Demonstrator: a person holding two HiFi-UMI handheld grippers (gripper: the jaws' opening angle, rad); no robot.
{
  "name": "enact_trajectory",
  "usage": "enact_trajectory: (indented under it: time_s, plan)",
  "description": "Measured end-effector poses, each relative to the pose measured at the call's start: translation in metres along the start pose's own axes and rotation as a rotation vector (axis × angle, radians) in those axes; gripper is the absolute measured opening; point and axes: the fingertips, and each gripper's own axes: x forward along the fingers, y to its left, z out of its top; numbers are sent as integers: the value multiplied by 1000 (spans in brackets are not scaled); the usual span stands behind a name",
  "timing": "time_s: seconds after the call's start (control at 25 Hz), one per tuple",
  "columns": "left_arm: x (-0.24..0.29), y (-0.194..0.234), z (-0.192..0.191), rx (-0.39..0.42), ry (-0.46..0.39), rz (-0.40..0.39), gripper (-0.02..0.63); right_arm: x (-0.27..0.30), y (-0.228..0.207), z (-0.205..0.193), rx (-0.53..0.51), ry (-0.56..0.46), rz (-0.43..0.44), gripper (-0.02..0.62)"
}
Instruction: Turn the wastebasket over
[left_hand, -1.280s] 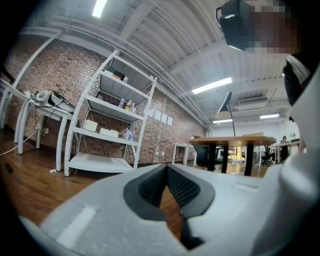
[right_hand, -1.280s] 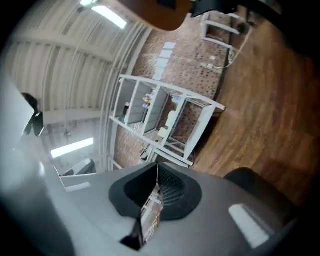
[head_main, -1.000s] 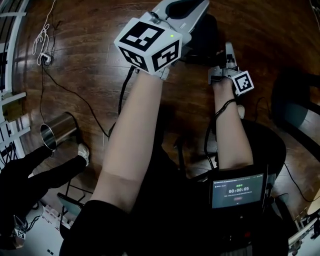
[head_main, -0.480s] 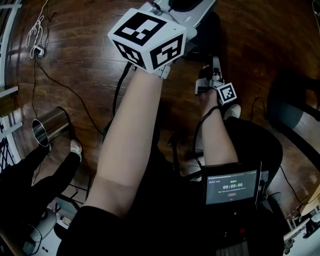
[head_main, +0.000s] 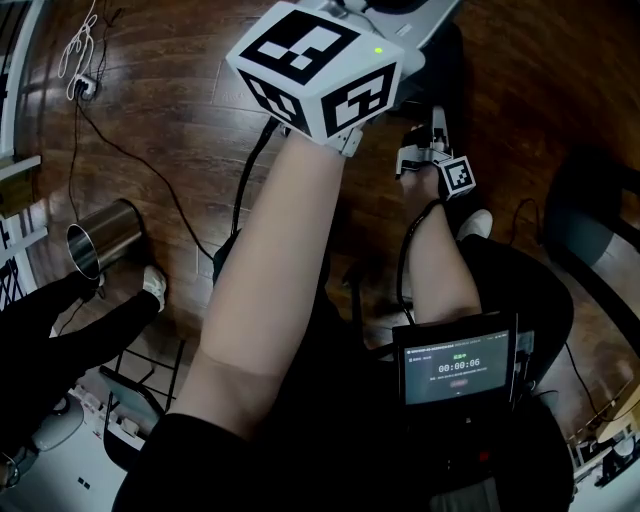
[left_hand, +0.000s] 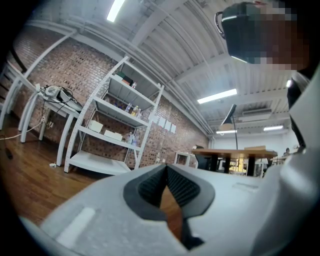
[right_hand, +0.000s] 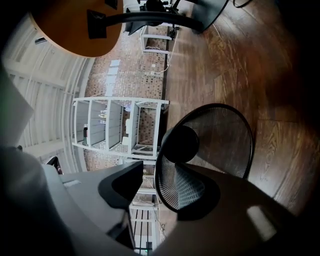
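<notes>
**Tongs at the rim, nothing pinched**

Right tongs (right_hand: 150, 186) are opening, pads off the black mesh wastebasket (right_hand: 215, 145), whose rim stands between them. It seems to lie on its side on the wooden floor (right_hand: 260, 75), mouth toward me. Left tongs (left_hand: 166, 169) are pressed together, empty. If I close off-centre, that thin rim may slip out or the basket roll. Only readable writing: 00:00:06 on my chest screen (head_main: 458, 368).
</notes>
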Motion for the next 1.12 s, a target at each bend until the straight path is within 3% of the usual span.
enact_trajectory:
  time_s: [0.36,0.56,0.72,1.0,1.12]
  plan:
    - [0,-1,-4,-8,13,-23,0,40,4,5,5,-14,13,185]
    - [1,2,-5,-16,13,-14,0,44,0,8,29,-30,-12,39]
    - [0,5,-3,-16,11,-12,0,45,3,4,23,-4,-1,21]
    - [-2,8,1,-15,3,-10,0,61,34,6,-397,249,-43,9]
    - [-4,8,4,-9,0,-10,0,65,53,9,-626,395,-62,6]
